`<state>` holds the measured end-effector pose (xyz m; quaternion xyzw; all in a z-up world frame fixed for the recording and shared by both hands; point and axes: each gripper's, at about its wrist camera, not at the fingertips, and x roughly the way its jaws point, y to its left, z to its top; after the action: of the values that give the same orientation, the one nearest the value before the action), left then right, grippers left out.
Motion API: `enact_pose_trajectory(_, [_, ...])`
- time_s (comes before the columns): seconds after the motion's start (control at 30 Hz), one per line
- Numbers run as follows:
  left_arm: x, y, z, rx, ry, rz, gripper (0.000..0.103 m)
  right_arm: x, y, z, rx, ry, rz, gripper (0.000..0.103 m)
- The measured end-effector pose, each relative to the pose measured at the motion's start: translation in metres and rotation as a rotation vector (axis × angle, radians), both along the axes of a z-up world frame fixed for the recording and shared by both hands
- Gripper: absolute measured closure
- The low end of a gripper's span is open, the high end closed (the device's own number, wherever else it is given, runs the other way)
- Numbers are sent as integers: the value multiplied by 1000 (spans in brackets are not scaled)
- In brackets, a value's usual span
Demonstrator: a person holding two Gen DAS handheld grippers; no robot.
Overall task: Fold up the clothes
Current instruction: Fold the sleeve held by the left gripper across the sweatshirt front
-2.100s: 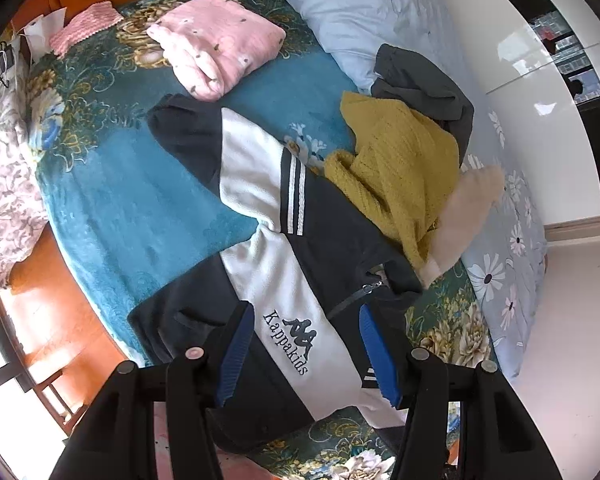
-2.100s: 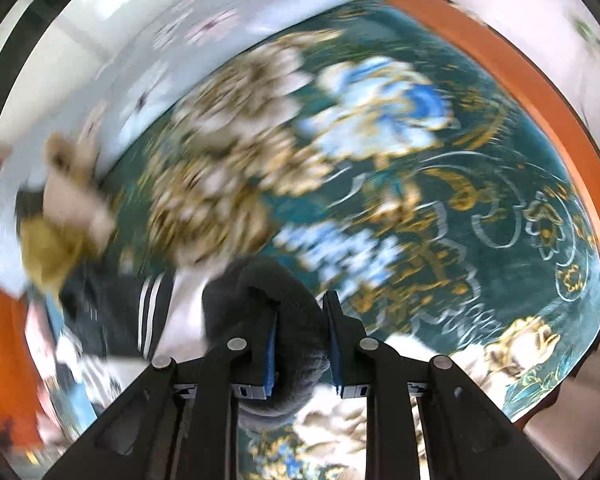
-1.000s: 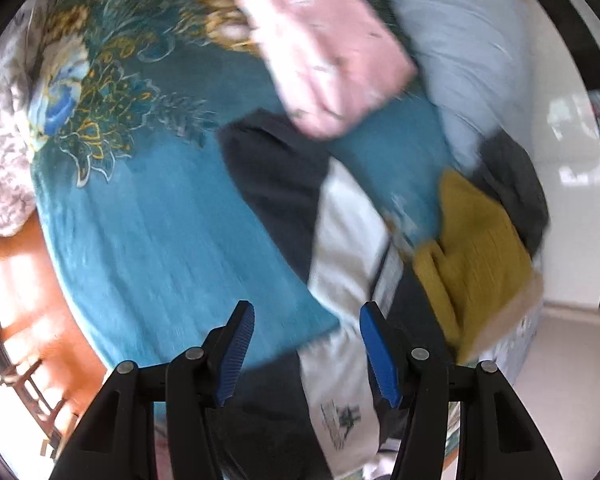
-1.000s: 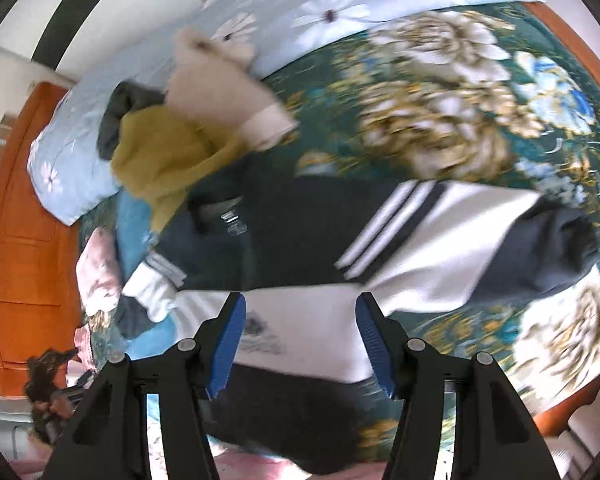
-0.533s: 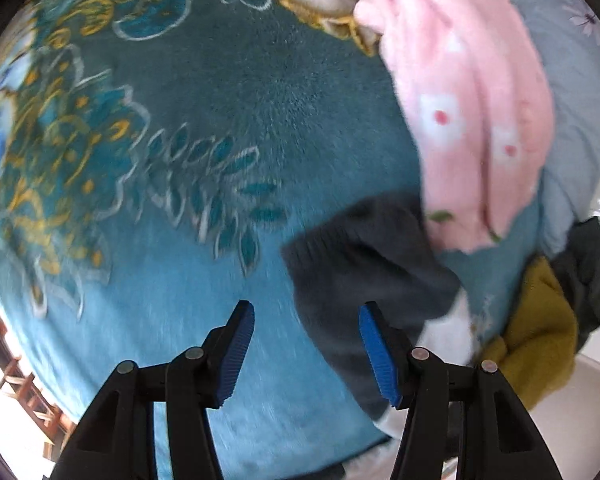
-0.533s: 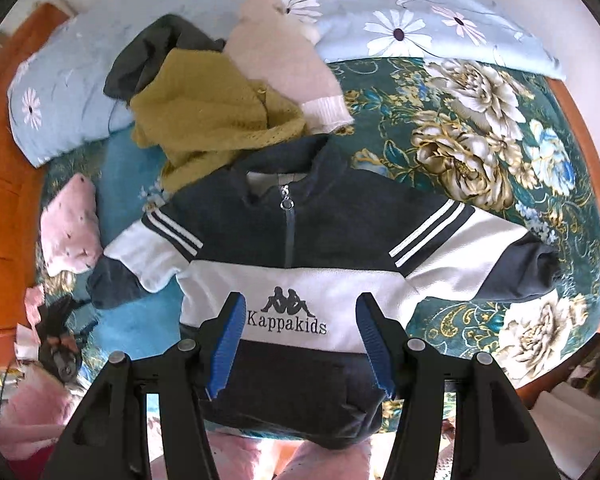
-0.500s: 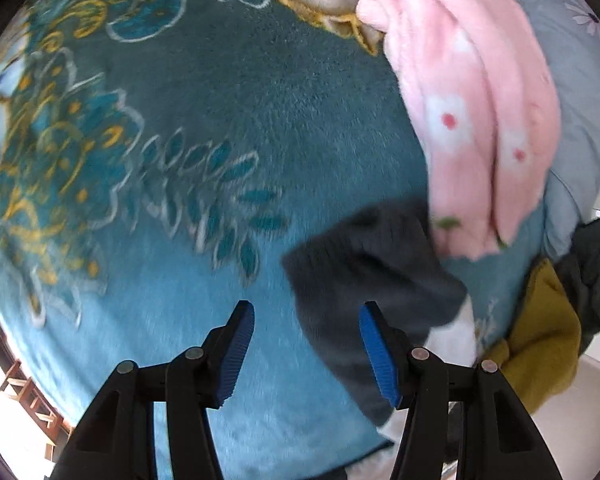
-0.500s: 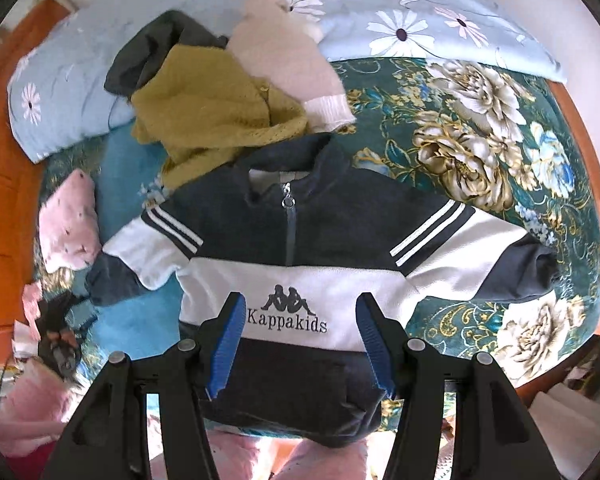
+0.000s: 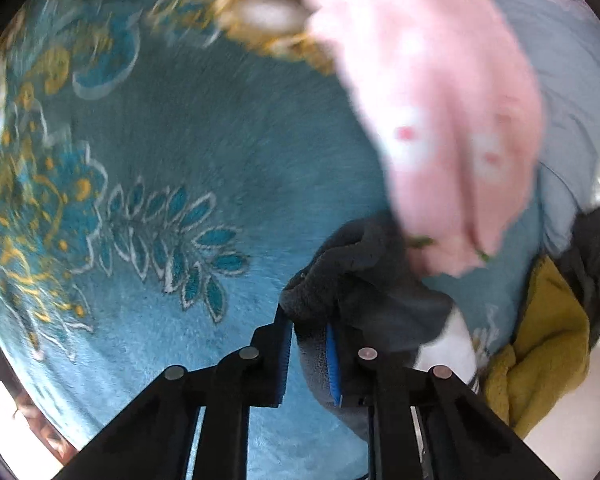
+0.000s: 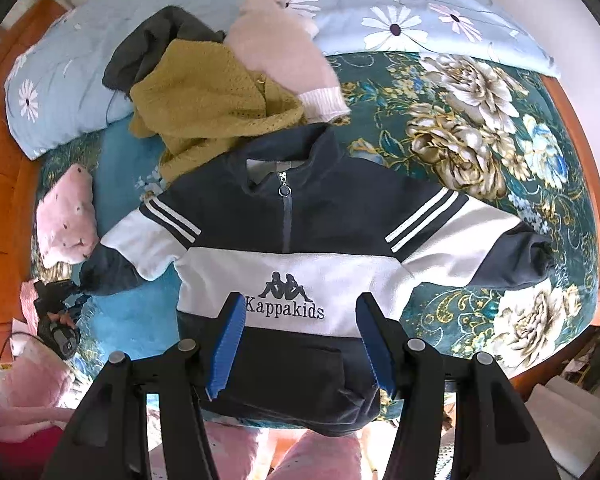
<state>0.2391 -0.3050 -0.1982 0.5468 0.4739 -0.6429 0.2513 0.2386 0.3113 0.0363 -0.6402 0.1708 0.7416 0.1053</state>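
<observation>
A navy and white Kappakids sweatshirt [image 10: 288, 248] lies front up on the bed, both sleeves spread out. My left gripper [image 9: 309, 334] is shut on the dark cuff of its left sleeve [image 9: 340, 276]. The left gripper also shows in the right wrist view [image 10: 74, 290], at the sleeve end [image 10: 104, 270]. My right gripper [image 10: 300, 320] is open and empty, held above the sweatshirt's lower front.
A folded pink garment [image 9: 432, 120] lies just beyond the held cuff, also in the right wrist view [image 10: 66, 220]. A mustard sweater [image 10: 208, 108], a dark garment [image 10: 156, 44] and a pale pink one [image 10: 284, 52] are piled by the collar. A blue daisy pillow [image 10: 400, 28] lies behind. The bed's wooden frame [image 10: 580, 160] runs on the right.
My left gripper has come down onto the left sleeve cuff and shut on it. My right gripper let go of the right sleeve earlier and now hovers open over the sweatshirt.
</observation>
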Motion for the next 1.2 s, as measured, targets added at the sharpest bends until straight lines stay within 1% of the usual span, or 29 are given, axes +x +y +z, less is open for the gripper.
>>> enact_pose_trajectory(0.07, [-3, 16, 27, -52, 56, -71, 87, 6, 6, -1, -13, 14, -15, 45])
enact_pose_trajectory(0.13, [-7, 41, 59, -104, 120, -170, 88, 13, 15, -3, -32, 30, -34, 45])
enact_pose_trajectory(0.2, [-14, 72, 92, -135, 191, -264, 88, 21, 30, -7, -54, 48, -60, 45])
enact_pose_trajectory(0.27, [-30, 107, 123, -155, 258, -352, 88, 30, 46, -12, -77, 64, -88, 45])
enact_pose_trajectory(0.33, [-44, 143, 152, -168, 317, -433, 89, 37, 67, -20, -103, 79, -114, 45])
enact_pose_trajectory(0.4, [-57, 193, 178, -168, 374, -503, 89, 42, 91, -29, -132, 94, -126, 45])
enact_pose_trajectory(0.5, [-72, 271, 203, -149, 415, -570, 89, 50, 132, -45, -163, 104, -141, 45])
enact_pose_trajectory(0.53, [-77, 297, 207, -142, 415, -592, 89, 53, 148, -51, -182, 107, -156, 45])
enact_pose_trajectory(0.63, [-90, 379, 211, -130, 393, -674, 89, 65, 196, -68, -233, 124, -200, 45])
enact_pose_trajectory(0.7, [-94, 430, 207, -139, 367, -736, 89, 76, 230, -84, -262, 119, -237, 45])
enact_pose_trajectory(0.83, [-90, 533, 186, -128, 280, -879, 89, 99, 279, -112, -299, 108, -297, 45])
enact_pose_trajectory(0.93, [-83, 599, 166, -175, 200, -1013, 89, 121, 310, -136, -319, 94, -353, 45])
enact_pose_trajectory(0.97, [-82, 618, 159, -191, 168, -1047, 89, 131, 323, -145, -323, 93, -388, 45])
enact_pose_trajectory(1.03, [-82, 646, 140, -209, 104, -1081, 89, 146, 342, -159, -326, 83, -449, 45])
enact_pose_trajectory(1.13, [-83, 670, 113, -211, 15, -1100, 89, 173, 373, -184, -327, 45, -556, 45])
enact_pose_trajectory(1.2, [-81, 684, 99, -230, -37, -1122, 88, 190, 392, -199, -330, 32, -623, 45])
